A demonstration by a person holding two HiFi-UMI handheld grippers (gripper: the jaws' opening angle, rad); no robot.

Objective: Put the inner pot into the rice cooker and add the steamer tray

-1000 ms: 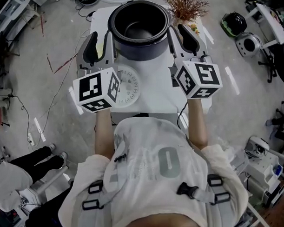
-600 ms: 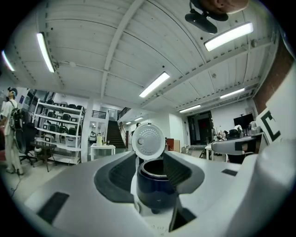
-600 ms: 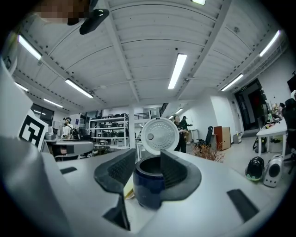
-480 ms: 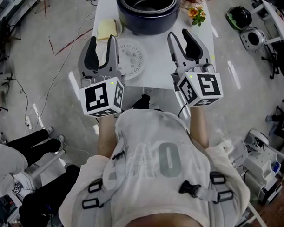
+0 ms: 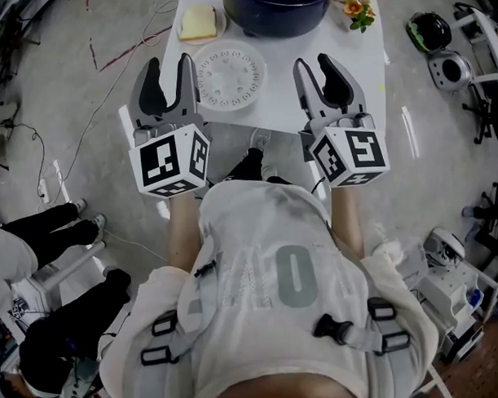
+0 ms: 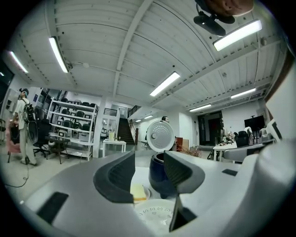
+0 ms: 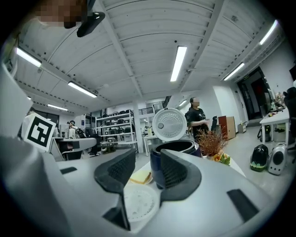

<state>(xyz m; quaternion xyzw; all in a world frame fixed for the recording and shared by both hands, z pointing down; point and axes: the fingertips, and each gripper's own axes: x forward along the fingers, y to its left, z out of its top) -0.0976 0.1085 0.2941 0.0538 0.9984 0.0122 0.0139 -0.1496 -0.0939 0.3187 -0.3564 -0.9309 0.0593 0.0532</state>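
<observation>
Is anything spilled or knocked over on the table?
No, nothing stands out. The rice cooker stands upright with its lid up, the steamer tray lies flat on the table in front of it, and nothing is spilled.

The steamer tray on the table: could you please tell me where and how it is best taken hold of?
Probably its near rim. The steamer tray lies flat, a thin disc on the table, so only the edge offers a pinch. Its near side faces the left gripper unobstructed, while the rice cooker stands behind it. Come in from the person's side, low.
</observation>
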